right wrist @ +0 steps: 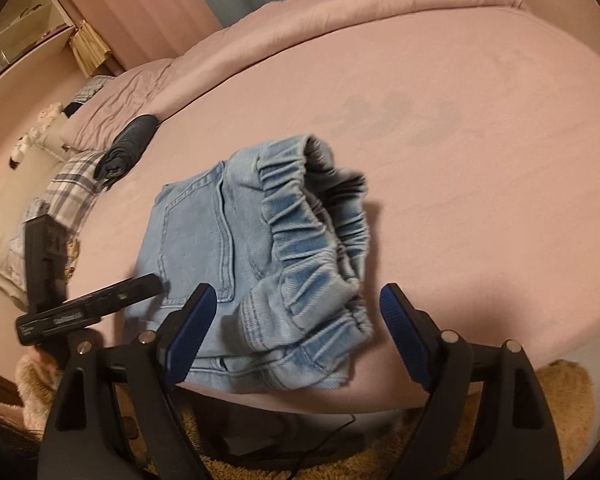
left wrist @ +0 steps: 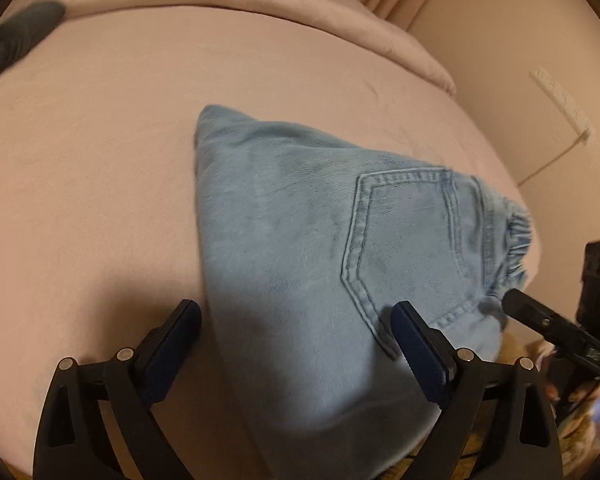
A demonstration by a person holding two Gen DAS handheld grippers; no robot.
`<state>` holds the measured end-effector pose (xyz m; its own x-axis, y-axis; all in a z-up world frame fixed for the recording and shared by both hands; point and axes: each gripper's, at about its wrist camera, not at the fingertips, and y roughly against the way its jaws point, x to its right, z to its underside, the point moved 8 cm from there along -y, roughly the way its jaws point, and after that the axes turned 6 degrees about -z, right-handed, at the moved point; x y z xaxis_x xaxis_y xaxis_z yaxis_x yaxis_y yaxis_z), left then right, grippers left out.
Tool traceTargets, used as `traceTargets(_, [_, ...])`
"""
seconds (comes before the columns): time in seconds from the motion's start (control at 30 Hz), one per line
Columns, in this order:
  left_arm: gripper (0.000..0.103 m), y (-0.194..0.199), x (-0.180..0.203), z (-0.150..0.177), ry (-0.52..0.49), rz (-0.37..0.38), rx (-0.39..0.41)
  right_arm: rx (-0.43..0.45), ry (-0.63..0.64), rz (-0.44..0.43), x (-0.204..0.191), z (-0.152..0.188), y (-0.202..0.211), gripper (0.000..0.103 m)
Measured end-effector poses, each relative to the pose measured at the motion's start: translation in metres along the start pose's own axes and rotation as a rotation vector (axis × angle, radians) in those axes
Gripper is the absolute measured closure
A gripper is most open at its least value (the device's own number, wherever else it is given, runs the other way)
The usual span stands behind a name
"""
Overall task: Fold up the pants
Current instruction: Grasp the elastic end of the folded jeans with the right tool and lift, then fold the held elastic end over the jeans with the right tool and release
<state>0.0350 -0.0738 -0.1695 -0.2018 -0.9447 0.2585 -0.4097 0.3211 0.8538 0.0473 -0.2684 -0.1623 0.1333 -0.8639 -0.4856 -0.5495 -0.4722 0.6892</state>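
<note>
Light blue denim pants [left wrist: 292, 232] lie folded into a compact bundle on the pink bed, near its front edge. A back pocket [left wrist: 404, 240] faces up. In the right wrist view the pants [right wrist: 240, 248] show their gathered elastic waistband [right wrist: 320, 232] toward me. My left gripper [left wrist: 296, 320] is open, with its fingers on either side of the bundle's near part, just above it. My right gripper [right wrist: 296, 304] is open and empty, with its fingers spread around the waistband end. The left gripper [right wrist: 100, 304] also shows at the left of the right wrist view.
The pink bed sheet [left wrist: 100, 180] spreads wide around the pants. A dark rolled garment [right wrist: 128, 148] and a plaid cloth [right wrist: 72, 192] lie at the far left. A rolled pink duvet [left wrist: 260, 12] lines the back. A tan rug [right wrist: 560, 400] lies below the bed edge.
</note>
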Motion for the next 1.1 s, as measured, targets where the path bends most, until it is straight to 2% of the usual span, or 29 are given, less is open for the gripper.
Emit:
traceTargets(0.13, [0.009,-0.008,0.009,-0.007,-0.025,-0.009,-0.001,-0.046,0.008,-0.052,-0.001,0.002,-0.015,0.018])
traceTargets(0.3, [0.011,-0.012,0.013,-0.016,0.002,0.013,-0.010,-0.077,0.003,-0.113,-0.004,-0.002,-0.030,0.017])
traceTargets(0.5, [0.027,-0.018,0.018,-0.027,0.015,0.048,-0.004,-0.114,-0.001,-0.188,-0.008,-0.010,-0.051,0.017])
traceTargets(0.57, [0.035,-0.017,0.016,-0.029,0.027,0.058,-0.005,-0.117,-0.023,-0.218,-0.007,-0.013,-0.053,0.023])
traceTargets(0.6, [0.038,-0.016,0.015,-0.030,0.035,0.057,-0.002,-0.117,-0.031,-0.214,-0.006,-0.013,-0.053,0.027])
traceTargets(0.63, [0.042,-0.015,0.015,-0.029,0.039,0.055,0.002,-0.115,-0.029,-0.197,-0.006,-0.013,-0.053,0.035])
traceTargets(0.67, [0.046,-0.012,0.015,-0.027,0.039,0.052,0.009,-0.112,-0.024,-0.182,-0.006,-0.012,-0.053,0.038])
traceTargets(0.77, [0.049,-0.009,0.018,-0.026,0.041,0.023,0.025,-0.093,0.000,-0.146,-0.012,-0.008,-0.050,0.044])
traceTargets(0.87, [0.049,-0.012,0.023,-0.029,0.061,-0.006,0.020,-0.086,0.007,-0.113,-0.015,-0.010,-0.050,0.045])
traceTargets(1.1, [0.049,-0.015,0.025,-0.031,0.108,-0.068,0.008,-0.099,-0.026,-0.132,-0.006,-0.014,-0.052,0.045])
